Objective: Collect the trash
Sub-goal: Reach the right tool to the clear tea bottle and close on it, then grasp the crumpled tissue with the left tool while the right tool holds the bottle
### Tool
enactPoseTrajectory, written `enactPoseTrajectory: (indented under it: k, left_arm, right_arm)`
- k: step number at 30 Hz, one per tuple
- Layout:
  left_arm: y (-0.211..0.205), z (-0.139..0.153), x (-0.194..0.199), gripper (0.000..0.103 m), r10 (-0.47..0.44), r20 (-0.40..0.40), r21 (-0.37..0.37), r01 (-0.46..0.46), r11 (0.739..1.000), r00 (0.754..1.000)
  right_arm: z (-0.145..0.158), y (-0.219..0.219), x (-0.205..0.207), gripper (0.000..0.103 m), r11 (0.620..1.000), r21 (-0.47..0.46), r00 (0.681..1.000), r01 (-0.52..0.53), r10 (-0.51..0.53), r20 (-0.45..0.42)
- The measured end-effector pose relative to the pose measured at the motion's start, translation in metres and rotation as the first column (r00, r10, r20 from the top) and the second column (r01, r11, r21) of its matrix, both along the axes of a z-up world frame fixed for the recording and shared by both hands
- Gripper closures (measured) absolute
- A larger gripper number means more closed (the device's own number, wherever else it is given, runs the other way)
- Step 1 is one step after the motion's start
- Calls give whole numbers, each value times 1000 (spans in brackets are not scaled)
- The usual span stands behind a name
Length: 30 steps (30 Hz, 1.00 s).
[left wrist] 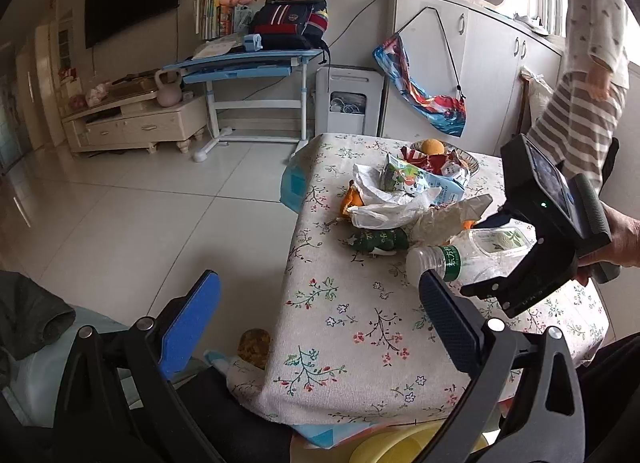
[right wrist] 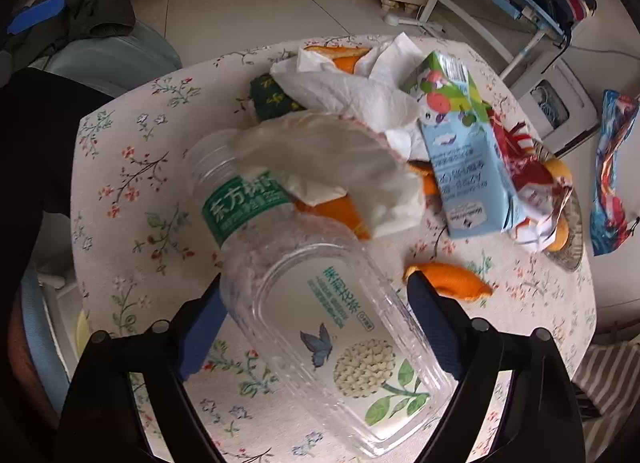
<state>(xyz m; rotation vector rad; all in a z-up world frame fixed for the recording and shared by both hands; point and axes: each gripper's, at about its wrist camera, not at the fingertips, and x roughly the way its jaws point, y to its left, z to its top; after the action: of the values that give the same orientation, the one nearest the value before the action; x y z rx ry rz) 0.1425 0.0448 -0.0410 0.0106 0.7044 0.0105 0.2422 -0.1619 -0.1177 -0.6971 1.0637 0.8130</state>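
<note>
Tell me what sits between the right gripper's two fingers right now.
The clear plastic bottle lies on its side between the fingers of the right gripper, on the floral tablecloth; the right wrist view shows it.

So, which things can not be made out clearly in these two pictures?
- Plastic bottle, right wrist view: base cut off by the lower edge; crumpled tissue covers its shoulder.
- Right gripper: whether its pads touch the bottle is unclear.
- Green packet, left wrist view: mostly hidden under a plastic bag.
</note>
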Motion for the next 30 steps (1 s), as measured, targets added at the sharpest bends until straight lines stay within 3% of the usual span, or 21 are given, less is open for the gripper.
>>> enactPoseTrajectory:
  k: [3,5,8,10,13,15,17,18,20,23,25,27,29,30]
  left_arm:
    - [-7,-2,8,7,-24,-7,8,24,1000,1000]
    - [-15,-2,13,7,-52,-12,21,52,998,999]
    - [-33,-3,22,7,-127,-25,34,128,991,992]
    - [-52,-6,29,7,-196,-39,54,198,979,980]
    - [-81,-14,43,7,-309,-77,76,315,946,948]
    - [-90,-20,60,7,-348,-131,-3,350,937,928]
    - [-90,-21,77,7,-371,-157,-146,350,925,915]
    - [-91,-21,82,7,-361,-153,-183,333,925,920]
    - [-98,-22,93,7,-339,-157,-222,301,927,928]
    - [-110,-29,111,7,-279,-208,-208,237,949,937]
    - [-119,-40,127,20,-221,-252,-169,182,969,942]
    - [-124,-53,139,55,-183,-299,-143,146,979,936]
    - [-123,-67,147,76,-167,-337,-147,123,981,927]
    - [-121,-69,147,81,-170,-340,-161,120,980,925]
  right_arm:
    - [5,-22,-17,32,994,39,993,103,-100,-61]
    - [9,-43,-34,47,978,83,978,191,-182,-101]
    - [11,-74,-60,47,937,130,942,323,-306,-136]
    - [11,-95,-74,47,898,167,910,408,-384,-156]
    - [10,-132,-88,47,802,245,838,545,-511,-192]
    - [11,-151,-89,47,748,271,796,606,-569,-208]
    - [14,-163,-88,47,721,278,772,635,-603,-201]
    - [14,-167,-82,47,710,284,764,644,-608,-216]
    - [9,-165,-82,47,702,288,759,651,-608,-234]
    - [12,-167,-76,46,703,292,761,649,-602,-242]
    - [7,-160,-68,46,708,287,764,645,-597,-243]
    - [7,-155,-73,45,715,281,769,640,-593,-239]
    - [5,-155,-75,45,724,269,772,635,-591,-234]
    - [5,-154,-75,45,726,266,773,634,-590,-232]
